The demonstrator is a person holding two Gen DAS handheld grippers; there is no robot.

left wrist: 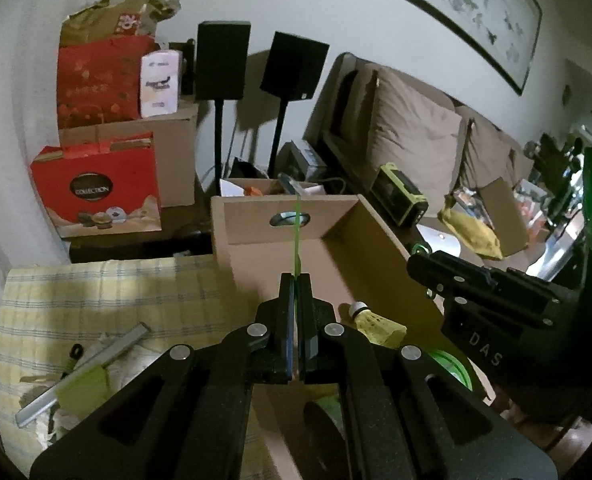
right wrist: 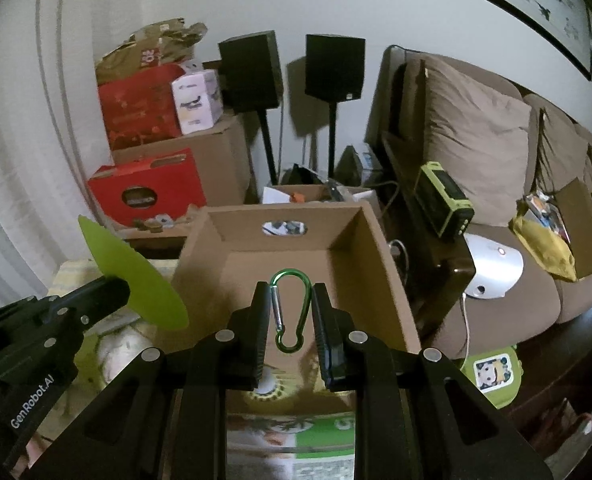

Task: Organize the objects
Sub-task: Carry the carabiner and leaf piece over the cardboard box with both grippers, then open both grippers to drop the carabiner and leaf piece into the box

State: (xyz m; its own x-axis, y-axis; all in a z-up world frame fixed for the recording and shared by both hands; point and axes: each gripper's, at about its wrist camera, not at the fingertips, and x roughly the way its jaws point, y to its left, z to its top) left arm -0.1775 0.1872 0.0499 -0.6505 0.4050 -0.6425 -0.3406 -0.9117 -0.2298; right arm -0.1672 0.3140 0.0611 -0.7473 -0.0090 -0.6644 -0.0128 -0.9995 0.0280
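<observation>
Box (right wrist: 384,280) sits dead ahead, mid-frame; right gripper (right wrist: 288,312) pinches carabiner (right wrist: 291,312) lengthwise, left gripper (left wrist: 296,284) pinches green disc (left wrist: 297,236) edge-on.

Home living room: sofa (right wrist: 496,184), speakers (right wrist: 252,70)

You see a green metal carabiner (right wrist: 291,312), a lime-green flat plastic disc (right wrist: 132,276), a plain brown cardboard box (right wrist: 376,280) and a yellow-and-blue checked cloth (left wrist: 108,292).

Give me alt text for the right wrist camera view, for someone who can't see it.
The right gripper holds a green carabiner between its jaws above an open cardboard box. At left, the left gripper holds a thin green disc. Behind are a brown sofa, two black speakers and stacked red boxes.
</observation>
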